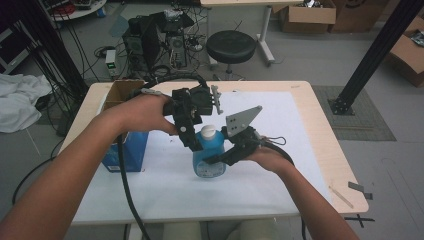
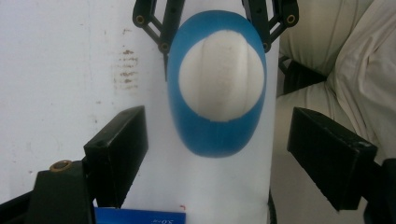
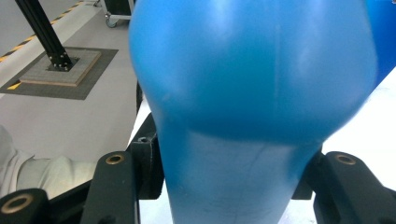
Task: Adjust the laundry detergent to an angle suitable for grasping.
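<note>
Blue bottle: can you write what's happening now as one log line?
right gripper: shut on blue bottle | left gripper: open above white cap | bottle: upright on table

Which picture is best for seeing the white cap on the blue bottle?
The left gripper view: it looks straight down on the white cap, large and centred between open jaws. The high view shows it small beside the left gripper. The right gripper view shows the bottle's blue body, no cap.
</note>
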A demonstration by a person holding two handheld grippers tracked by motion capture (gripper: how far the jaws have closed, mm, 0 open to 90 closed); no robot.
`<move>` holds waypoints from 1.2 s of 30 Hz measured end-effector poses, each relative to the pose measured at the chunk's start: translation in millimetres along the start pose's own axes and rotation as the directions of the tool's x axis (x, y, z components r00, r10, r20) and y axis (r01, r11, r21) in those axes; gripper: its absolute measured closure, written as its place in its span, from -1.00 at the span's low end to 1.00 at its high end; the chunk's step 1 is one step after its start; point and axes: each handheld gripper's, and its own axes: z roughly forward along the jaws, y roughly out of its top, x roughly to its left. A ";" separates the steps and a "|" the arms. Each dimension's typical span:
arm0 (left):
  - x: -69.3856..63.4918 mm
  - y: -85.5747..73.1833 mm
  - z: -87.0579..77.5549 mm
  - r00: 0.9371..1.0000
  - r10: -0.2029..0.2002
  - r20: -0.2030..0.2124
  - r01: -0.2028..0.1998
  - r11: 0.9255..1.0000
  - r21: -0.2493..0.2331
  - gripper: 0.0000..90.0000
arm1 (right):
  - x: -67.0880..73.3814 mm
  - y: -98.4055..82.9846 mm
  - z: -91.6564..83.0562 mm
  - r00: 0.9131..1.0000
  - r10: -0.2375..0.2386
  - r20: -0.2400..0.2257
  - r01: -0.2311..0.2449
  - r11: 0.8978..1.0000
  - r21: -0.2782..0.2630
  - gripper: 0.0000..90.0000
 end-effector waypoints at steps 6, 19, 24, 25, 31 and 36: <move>0.7 2.5 6.6 1.000 -0.001 0.004 0.001 1.000 0.002 -0.53 | 0.4 0.1 3.9 1.000 0.006 -0.006 -0.006 1.000 0.009 -0.01; 1.9 9.5 22.1 1.000 0.010 0.009 -0.010 1.000 0.017 -0.53 | 0.0 3.1 2.6 1.000 0.012 -0.003 -0.012 1.000 -0.002 -0.01; 2.3 10.8 26.5 1.000 0.013 0.011 -0.013 1.000 0.012 -0.53 | -0.5 3.6 1.0 1.000 0.006 0.005 -0.006 1.000 -0.006 -0.01; 2.1 11.1 27.9 1.000 0.014 0.012 -0.014 1.000 0.009 -0.53 | -0.3 3.8 1.0 1.000 0.007 0.003 -0.007 1.000 -0.006 -0.01; 1.8 13.1 33.3 1.000 0.024 0.018 -0.024 1.000 0.013 -0.53 | 0.5 4.9 2.3 1.000 0.006 0.001 -0.006 1.000 0.002 -0.02; 1.6 12.6 36.5 0.999 0.030 0.017 -0.030 0.999 0.017 -0.53 | 0.7 5.2 2.5 1.000 0.007 0.002 -0.007 1.000 0.002 -0.01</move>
